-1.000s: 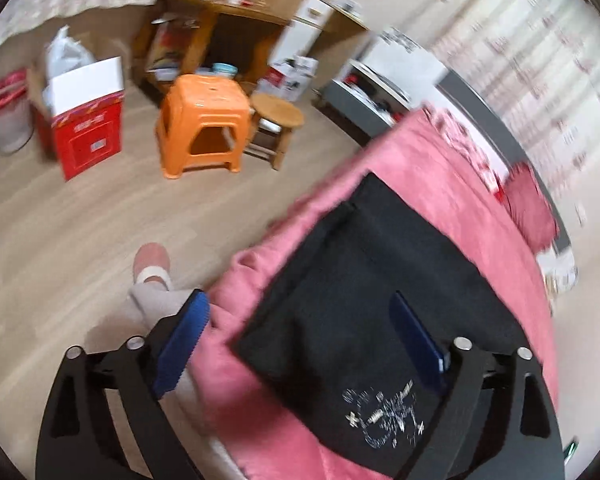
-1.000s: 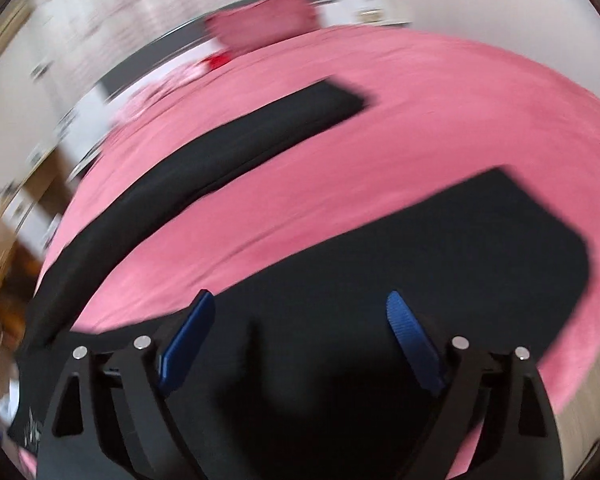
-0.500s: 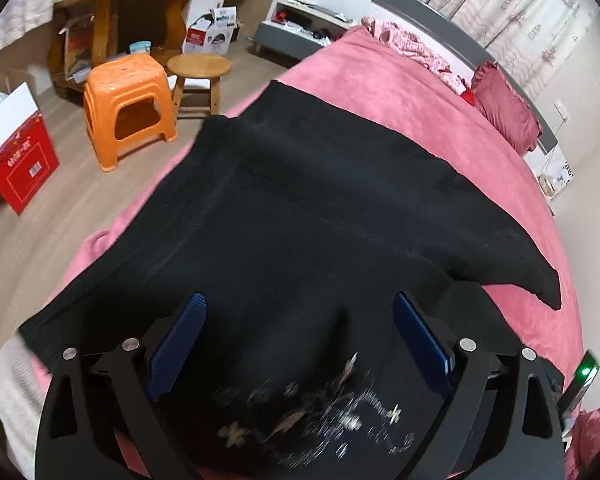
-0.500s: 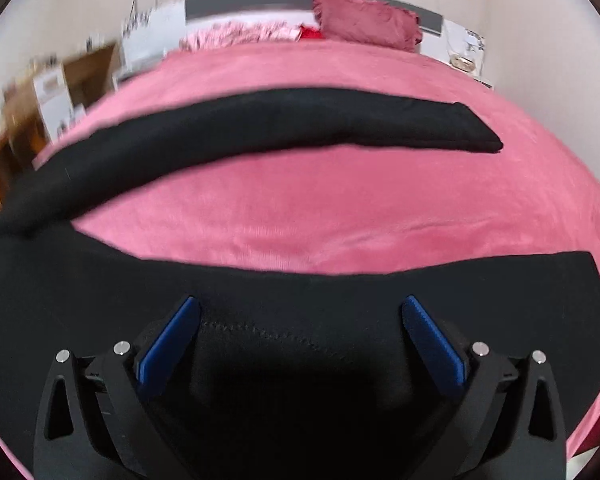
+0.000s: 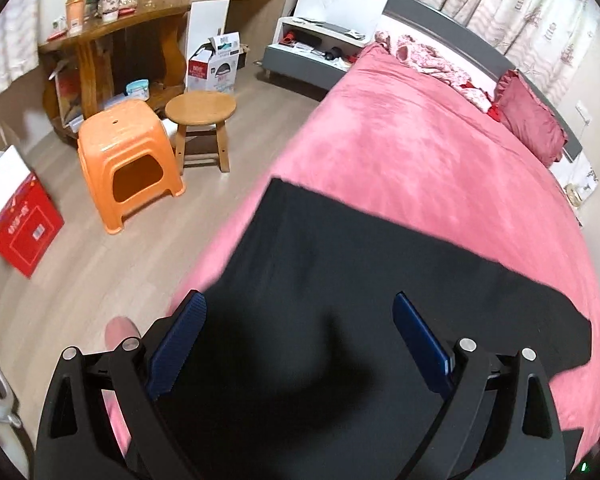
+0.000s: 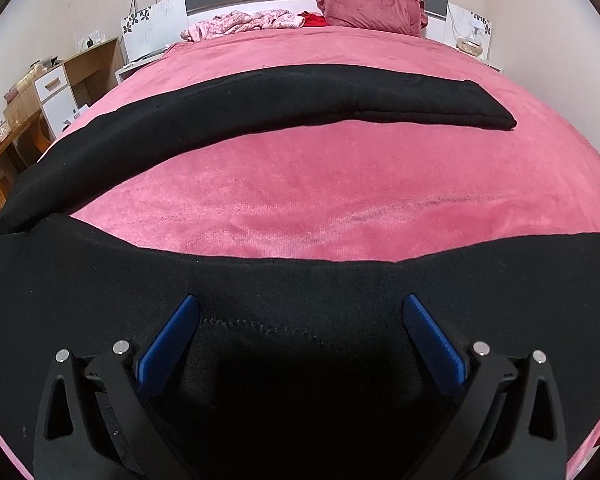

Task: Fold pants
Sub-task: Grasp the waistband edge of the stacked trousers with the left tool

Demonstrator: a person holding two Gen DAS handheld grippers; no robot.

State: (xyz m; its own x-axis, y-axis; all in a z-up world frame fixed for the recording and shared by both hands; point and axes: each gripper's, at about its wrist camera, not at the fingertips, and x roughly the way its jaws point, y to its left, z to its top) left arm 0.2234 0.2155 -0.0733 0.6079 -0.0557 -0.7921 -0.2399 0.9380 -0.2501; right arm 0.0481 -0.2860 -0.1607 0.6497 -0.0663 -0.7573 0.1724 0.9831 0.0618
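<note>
Two handheld grippers hover low over black pants (image 6: 284, 96) spread across a pink bed (image 6: 340, 184). Seen from the right wrist, the right gripper (image 6: 300, 336) has its blue-padded fingers (image 6: 432, 344) wide apart with nothing between them, poised above the near trouser leg where a stitched seam crosses the cloth; the far leg stretches sideways across the blanket, well apart from the near one, with bare pink blanket between them. From the left wrist, the left gripper (image 5: 300, 344) likewise holds its fingers (image 5: 178, 344) spread and empty over the broad black cloth (image 5: 360, 280), whose straight far edge and corner lie near the bed's side edge. Whether either set of fingertips touches the fabric cannot be told. A dark red pillow (image 6: 372, 4) and a crumpled floral cloth (image 6: 244, 22) sit at the grey headboard (image 5: 452, 28), with patterned curtains (image 5: 500, 8) behind. Beside the bed, on a pale wood floor (image 5: 80, 272), stand an orange plastic stool (image 5: 128, 152) and, just beside it, a round wooden stool (image 5: 202, 116). A red box (image 5: 24, 232) with white characters too small to read sits near the left edge, and a red-and-white carton (image 5: 214, 66) carries print that is likewise illegible. A wooden desk (image 5: 112, 28) against the wall holds cups and jars.
</note>
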